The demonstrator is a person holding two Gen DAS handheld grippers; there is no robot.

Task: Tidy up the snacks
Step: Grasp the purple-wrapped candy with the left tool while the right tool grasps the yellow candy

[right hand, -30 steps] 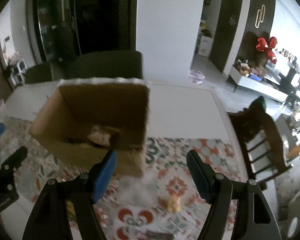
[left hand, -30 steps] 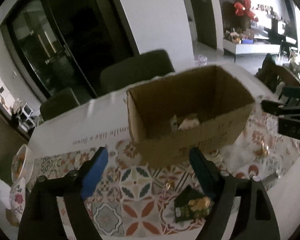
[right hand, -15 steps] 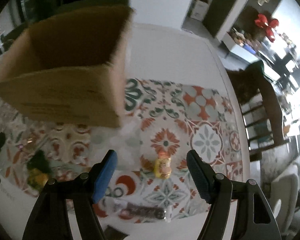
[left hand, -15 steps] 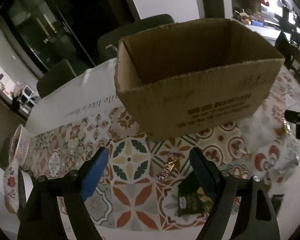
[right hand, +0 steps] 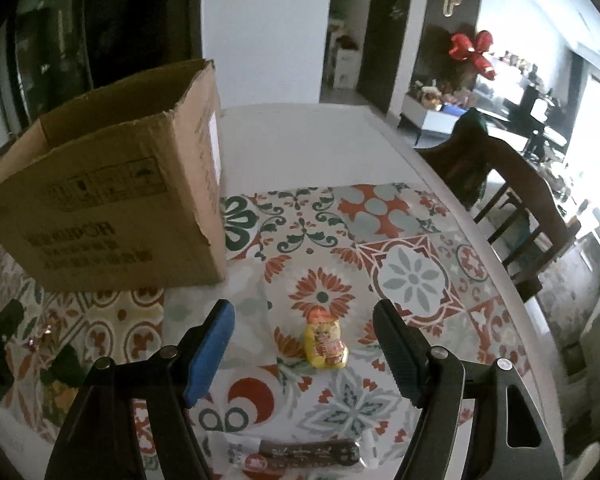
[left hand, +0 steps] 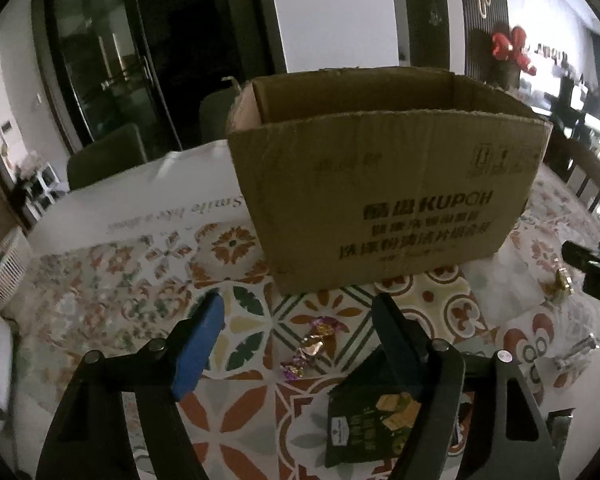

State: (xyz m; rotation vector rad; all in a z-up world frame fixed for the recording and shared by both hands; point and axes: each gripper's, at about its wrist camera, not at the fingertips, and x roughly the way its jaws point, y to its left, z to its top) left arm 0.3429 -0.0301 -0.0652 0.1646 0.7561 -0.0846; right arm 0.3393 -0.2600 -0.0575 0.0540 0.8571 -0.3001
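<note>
Snacks lying loose before the cardboard box.
We are holding left gripper and right gripper spread wide, empty, over foil candy and yellow packet.

A matt, rough-edged corrugated cardboard box, printed in dark ink, is seen on a smooth tile-patterned tablecloth. Just in front of the box, a candy is wrapped in shiny, crinkled foil, and beside it a dark snack packet shows a slight sheen. To the box's right, a yellow snack pack is wrapped in glossy plastic film. A long bar is sealed in clear, shiny wrap. A dark wooden chair is seen beyond the table's edge.
</note>
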